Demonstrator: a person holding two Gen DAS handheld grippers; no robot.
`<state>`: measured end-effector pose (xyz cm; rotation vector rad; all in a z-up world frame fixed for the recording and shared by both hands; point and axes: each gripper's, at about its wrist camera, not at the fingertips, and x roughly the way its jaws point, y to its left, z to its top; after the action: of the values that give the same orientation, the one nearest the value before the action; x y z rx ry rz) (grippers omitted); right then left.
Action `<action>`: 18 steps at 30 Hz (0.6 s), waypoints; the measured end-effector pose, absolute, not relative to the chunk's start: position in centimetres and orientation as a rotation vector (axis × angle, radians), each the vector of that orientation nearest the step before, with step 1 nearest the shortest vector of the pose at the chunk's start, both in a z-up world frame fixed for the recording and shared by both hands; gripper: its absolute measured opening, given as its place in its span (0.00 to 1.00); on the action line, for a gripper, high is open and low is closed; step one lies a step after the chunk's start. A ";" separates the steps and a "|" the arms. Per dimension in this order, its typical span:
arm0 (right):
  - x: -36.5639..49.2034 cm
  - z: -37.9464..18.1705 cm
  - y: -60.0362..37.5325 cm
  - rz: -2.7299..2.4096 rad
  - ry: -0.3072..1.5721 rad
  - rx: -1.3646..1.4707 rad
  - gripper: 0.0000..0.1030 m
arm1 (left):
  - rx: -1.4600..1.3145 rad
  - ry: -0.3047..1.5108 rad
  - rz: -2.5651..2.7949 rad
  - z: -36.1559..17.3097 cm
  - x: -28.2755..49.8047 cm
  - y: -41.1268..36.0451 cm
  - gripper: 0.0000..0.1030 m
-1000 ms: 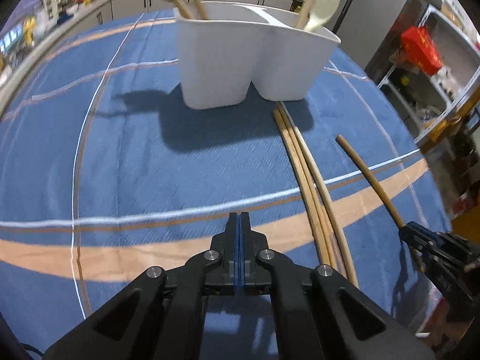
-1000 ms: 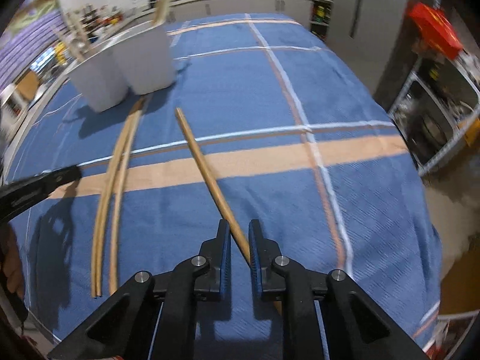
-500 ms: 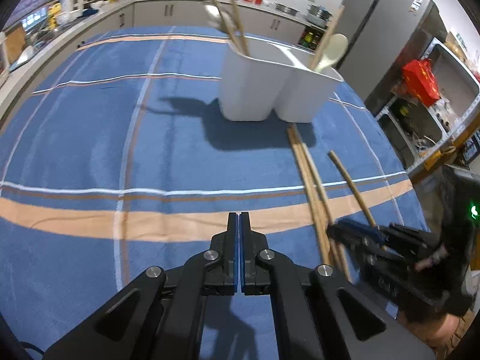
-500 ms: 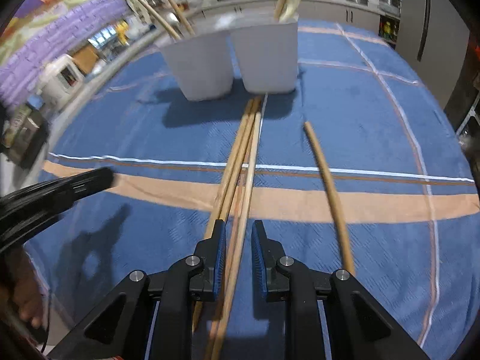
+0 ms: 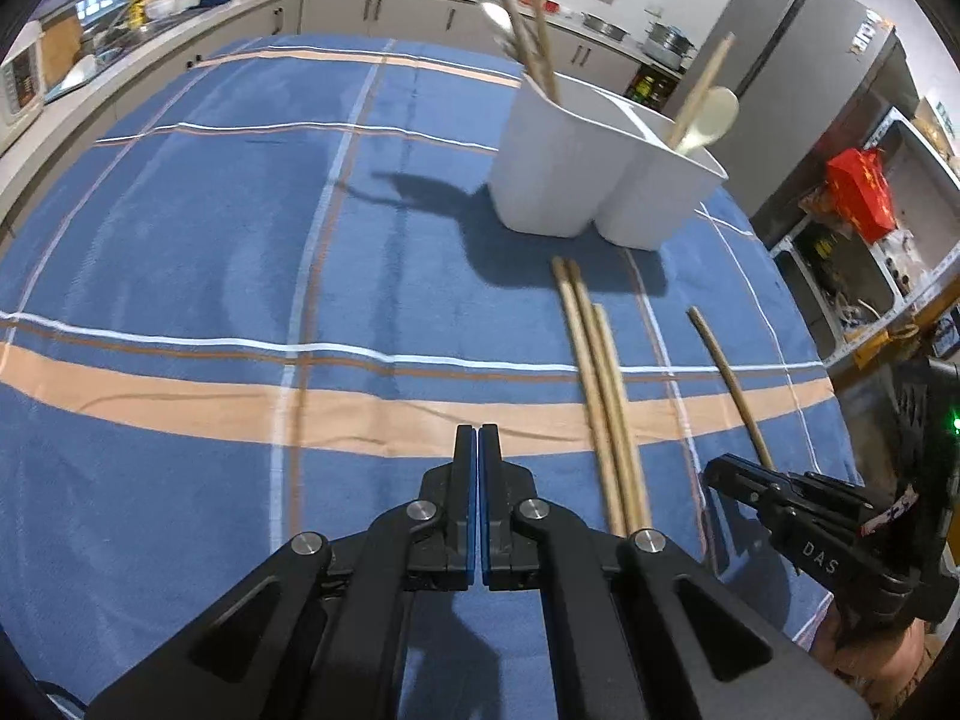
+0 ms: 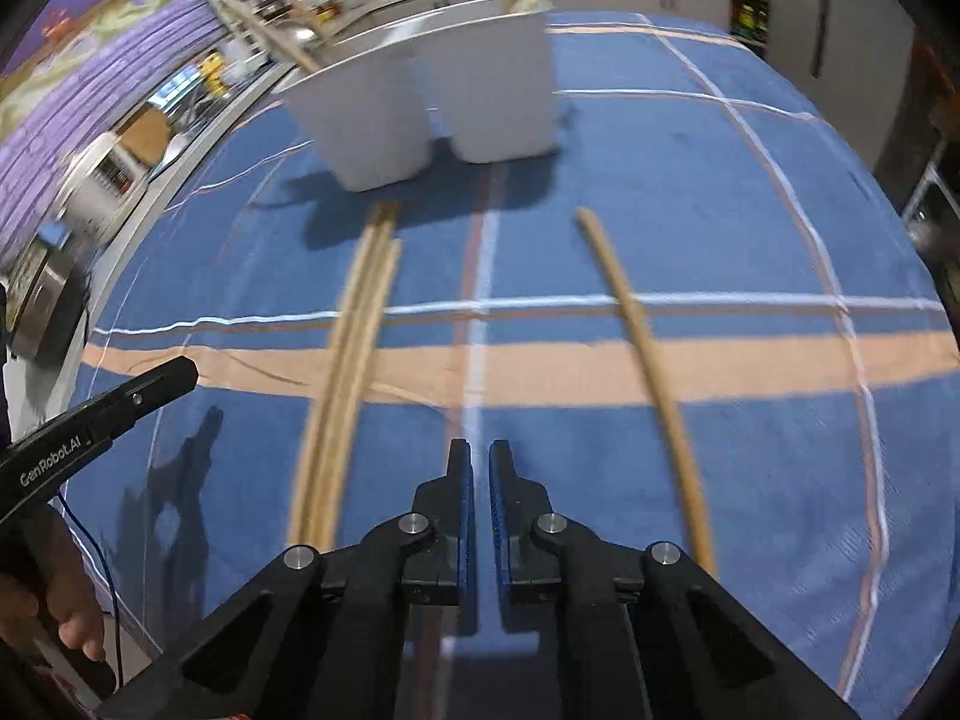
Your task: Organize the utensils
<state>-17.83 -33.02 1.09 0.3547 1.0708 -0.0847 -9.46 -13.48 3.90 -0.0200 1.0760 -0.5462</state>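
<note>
Your left gripper had its jaws pressed together with nothing between them, hanging over the blue striped cloth on the table. Ahead of those jaws and to their right stood the white holder, with sticks leaning out of its left cup and a pale spoon in its right one. Just right of the left jaws lay three chopsticks bunched side by side, their far tips near the holder's foot and well apart from its wall. Further right lay a darker single stick, apart from the bunch, its near end running toward your right gripper. Your right gripper had just been closing; its jaws stood almost together, a thin slit left, with only cloth showing between them. From those jaws, the bunch lay to the left and the single stick to the right, neither touched. The holder stood far ahead, slightly left. Your left gripper showed at the left edge, with your hand below it.
</note>
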 end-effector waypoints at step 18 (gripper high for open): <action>-21.6 2.5 -34.8 -0.101 0.963 0.383 0.33 | 0.190 1.084 -0.634 2.2 -8.2 -23.4 0.00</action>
<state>-21.59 -34.84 2.47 0.3826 0.9625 -0.1013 -8.22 -23.45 2.24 0.1902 1.0840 -0.6339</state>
